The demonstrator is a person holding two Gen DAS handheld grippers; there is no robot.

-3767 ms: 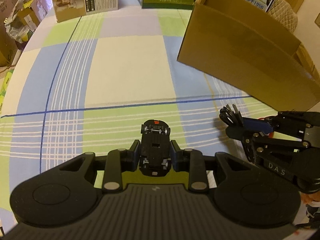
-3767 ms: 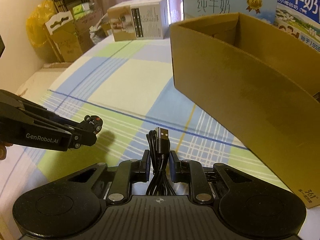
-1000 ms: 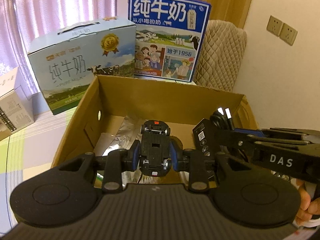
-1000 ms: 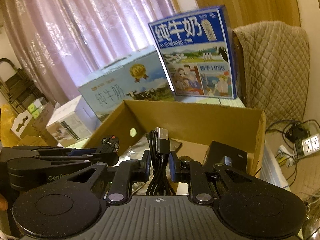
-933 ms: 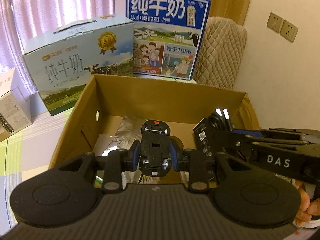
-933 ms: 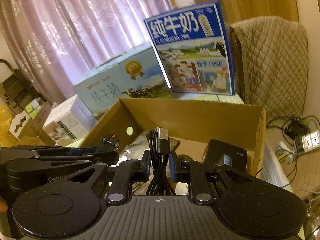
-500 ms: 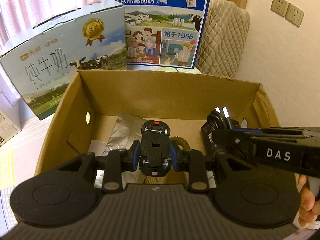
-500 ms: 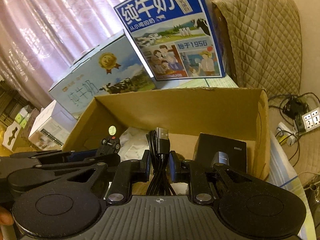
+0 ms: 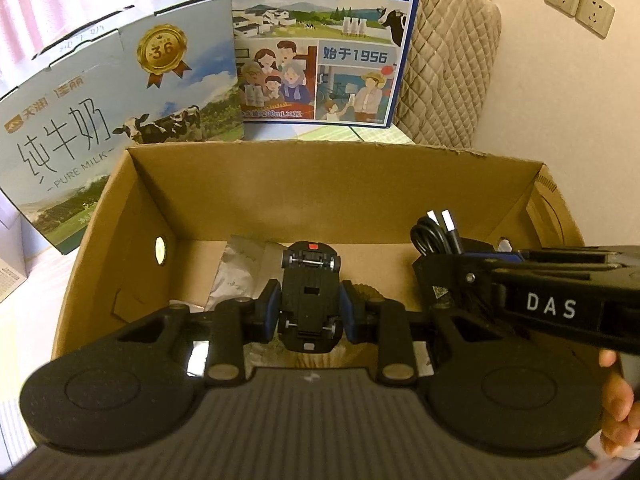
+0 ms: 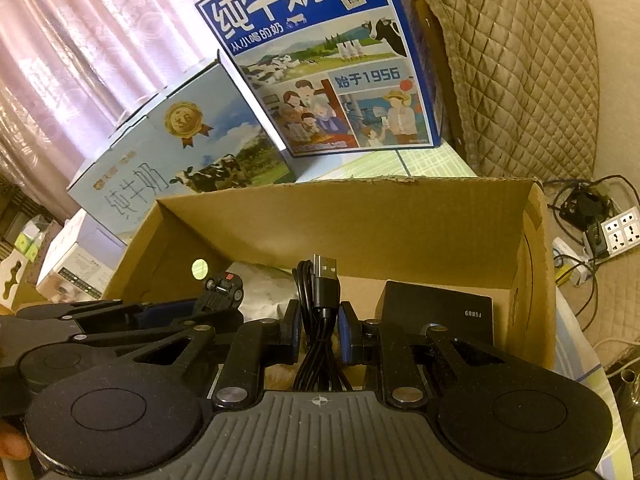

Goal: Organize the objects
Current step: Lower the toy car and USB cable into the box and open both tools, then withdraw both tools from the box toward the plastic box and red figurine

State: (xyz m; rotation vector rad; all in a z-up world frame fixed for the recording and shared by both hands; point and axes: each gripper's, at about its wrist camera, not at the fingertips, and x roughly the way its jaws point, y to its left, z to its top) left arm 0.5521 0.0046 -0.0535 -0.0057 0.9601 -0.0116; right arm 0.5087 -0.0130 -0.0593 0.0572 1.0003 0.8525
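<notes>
My left gripper [image 9: 310,304] is shut on a black toy car [image 9: 310,288], held belly-up over the open cardboard box [image 9: 320,176]. My right gripper [image 10: 319,320] is shut on a coiled black USB cable [image 10: 318,296], also over the box [image 10: 360,208]. In the left wrist view the right gripper [image 9: 448,256] comes in from the right with the cable [image 9: 434,232]. In the right wrist view the left gripper [image 10: 216,304] comes in from the left with the car [image 10: 222,290].
Inside the box lie a crumpled silver foil bag [image 9: 240,264] and a black box [image 10: 436,312] at the right. Two milk cartons [image 9: 320,40] [image 9: 100,120] stand behind the box. A quilted chair [image 10: 520,60] and a power strip [image 10: 620,232] are at the right.
Both grippers have moved forward and tilted down over the box, so its inside shows more. Both holds are unchanged.
</notes>
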